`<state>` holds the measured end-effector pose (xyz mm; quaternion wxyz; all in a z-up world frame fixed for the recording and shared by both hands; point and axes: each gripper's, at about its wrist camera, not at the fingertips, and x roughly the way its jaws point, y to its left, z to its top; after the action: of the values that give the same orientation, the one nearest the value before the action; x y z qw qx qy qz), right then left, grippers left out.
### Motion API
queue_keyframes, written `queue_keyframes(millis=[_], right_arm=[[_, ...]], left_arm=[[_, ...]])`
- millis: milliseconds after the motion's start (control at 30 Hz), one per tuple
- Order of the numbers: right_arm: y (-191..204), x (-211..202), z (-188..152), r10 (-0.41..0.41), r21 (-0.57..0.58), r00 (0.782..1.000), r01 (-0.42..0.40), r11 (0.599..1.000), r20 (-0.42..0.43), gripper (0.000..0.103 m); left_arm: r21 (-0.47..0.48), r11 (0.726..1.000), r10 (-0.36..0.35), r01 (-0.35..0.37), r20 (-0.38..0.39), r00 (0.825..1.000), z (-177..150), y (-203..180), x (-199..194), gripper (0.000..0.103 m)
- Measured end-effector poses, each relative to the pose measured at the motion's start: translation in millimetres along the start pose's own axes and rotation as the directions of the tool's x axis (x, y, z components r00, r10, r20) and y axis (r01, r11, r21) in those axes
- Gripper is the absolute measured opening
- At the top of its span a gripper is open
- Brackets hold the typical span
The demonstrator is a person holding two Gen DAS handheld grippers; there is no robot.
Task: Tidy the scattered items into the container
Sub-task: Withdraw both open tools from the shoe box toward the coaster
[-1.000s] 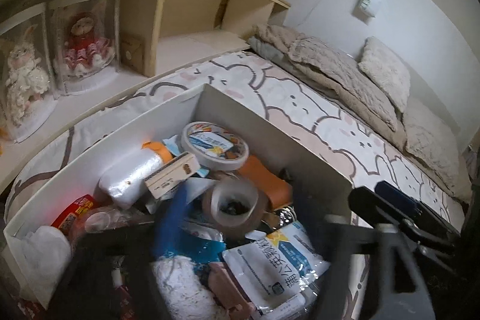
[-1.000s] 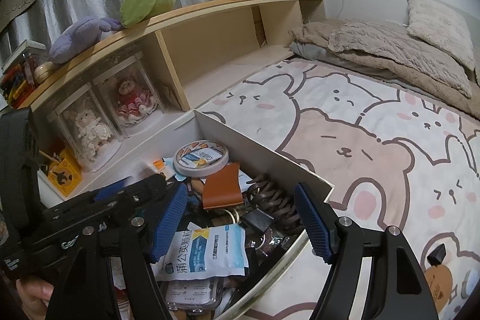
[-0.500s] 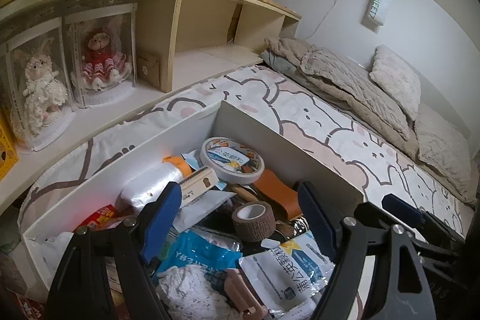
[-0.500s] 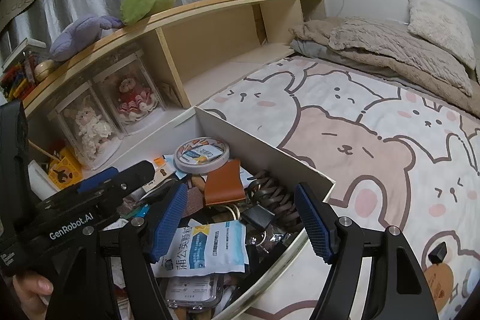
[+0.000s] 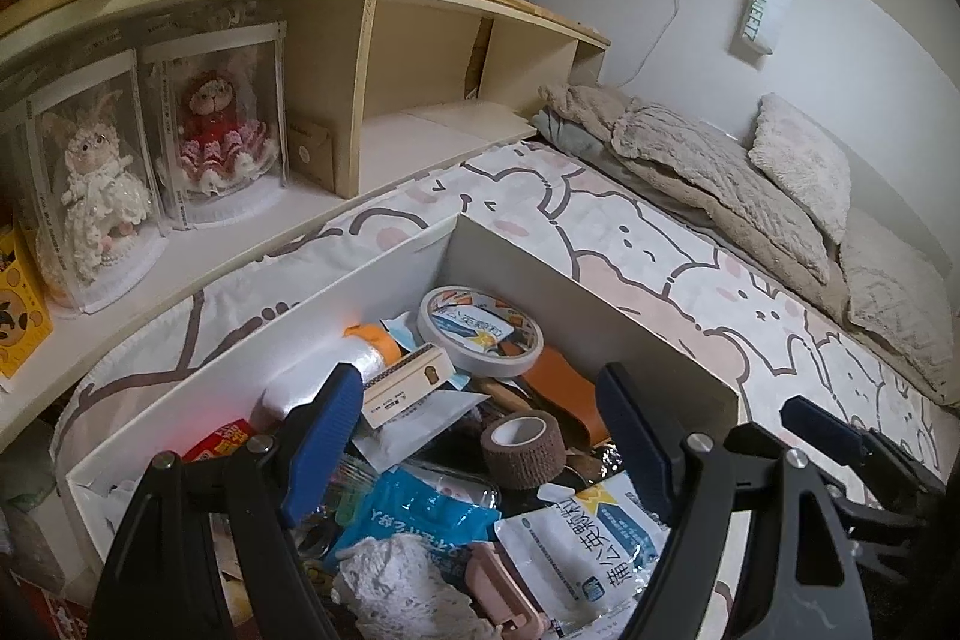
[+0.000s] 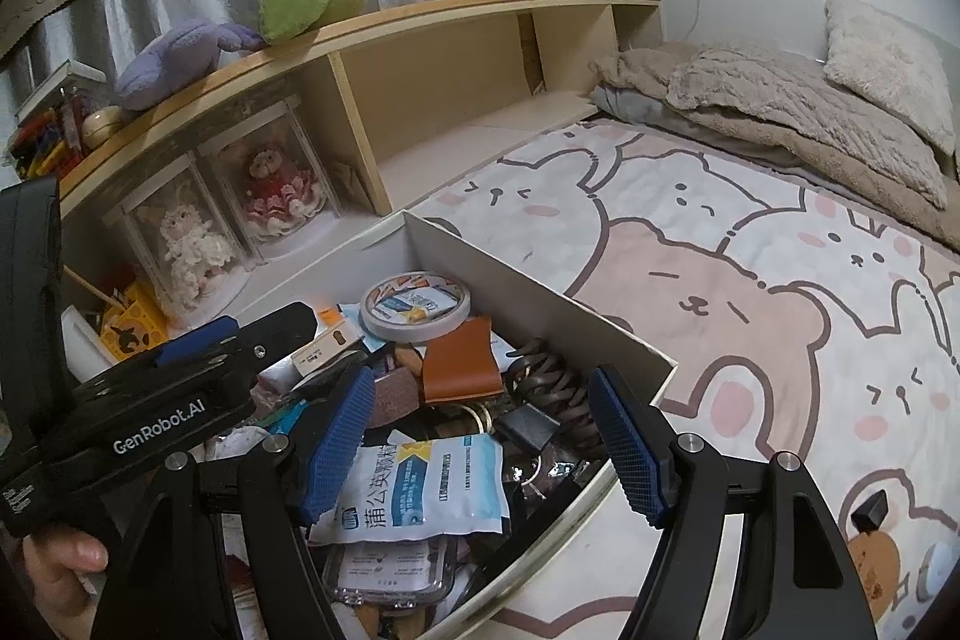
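Both grippers hung over the white container (image 5: pixel 384 274), which sat on the cartoon-animal bedsheet (image 6: pixel 690 244) beside the wooden shelf (image 5: pixel 360 112). Left gripper (image 5: pixel 480 436) was spread wide with nothing between its blue pads; right gripper (image 6: pixel 480 436) was likewise spread and empty, hovering over the container's near corner. In the right wrist view the left gripper's body sat at the left edge, gripped by the person's hand (image 6: pixel 60 568). Container was packed: brown bandage roll (image 5: pixel 523 441) lay loose and upright roughly mid-box, between the left gripper's pads but below them, not touched. White tape roll (image 5: pixel 480 331) sat toward the far end, orange-brown leather piece (image 6: pixel 461 359) just beside it. A white-and-blue sachet (image 6: pixel 429 490) lay on top near the front, a blue packet (image 5: pixel 420 514) left of it, a white crochet piece (image 5: pixel 402 586) at the near edge. A small wooden block (image 5: pixel 408 385) rested against a clear orange-capped bottle (image 5: pixel 366 352) along the left wall. A dark coiled item (image 6: pixel 552 382) sat by the right wall. Small dark object (image 6: pixel 870 508) lay out on the sheet, well apart from the box. Two boxed dolls (image 5: pixel 156 148) stood in the shelf.
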<state>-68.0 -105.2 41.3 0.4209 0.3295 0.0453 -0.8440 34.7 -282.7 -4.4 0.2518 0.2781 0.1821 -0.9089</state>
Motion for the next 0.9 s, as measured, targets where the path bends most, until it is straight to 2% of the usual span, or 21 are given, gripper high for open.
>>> queue_keyframes(millis=[67, 167, 300, 400, 467, 500, 900], right_arm=[[-1, -3, 0, -0.011, -0.009, 1.0, 0.012, 1.0, 0.005, 0.074], [-4, -7, 0, -0.033, -0.011, 0.999, 0.033, 0.999, 0.015, 0.074], [-10, -11, 0, -0.035, 0.004, 0.999, 0.035, 0.999, 0.026, 0.076], [-12, -16, 1, -0.038, 0.005, 0.999, 0.038, 0.999, 0.037, 0.091], [-11, -20, 2, -0.047, -0.007, 0.998, 0.048, 0.999, 0.05, 0.095], [-11, -21, 3, -0.053, -0.012, 0.997, 0.054, 0.998, 0.055, 0.102], [-19, -32, 7, -0.094, -0.002, 0.99, 0.094, 0.996, 0.105, 0.103]], left_arm=[[0.005, 1.0, 0.006, -0.006, 0.009, 1.0, 0, -1, -3, 0.081], [0.013, 1.0, -0.003, 0.003, 0.019, 1.0, 0, -3, -7, 0.103], [0.027, 1.0, -0.012, 0.011, 0.035, 0.999, 2, -7, -13, 0.103], [0.033, 0.999, 0.001, -0.002, 0.048, 0.999, 3, -8, -17, 0.103], [0.032, 0.999, 0.011, -0.013, 0.061, 0.998, 4, -8, -21, 0.103], [0.034, 0.999, 0.016, -0.018, 0.066, 0.998, 4, -8, -23, 0.103], [0.064, 0.997, 0.043, -0.048, 0.084, 0.996, 3, -13, -28, 0.103]])
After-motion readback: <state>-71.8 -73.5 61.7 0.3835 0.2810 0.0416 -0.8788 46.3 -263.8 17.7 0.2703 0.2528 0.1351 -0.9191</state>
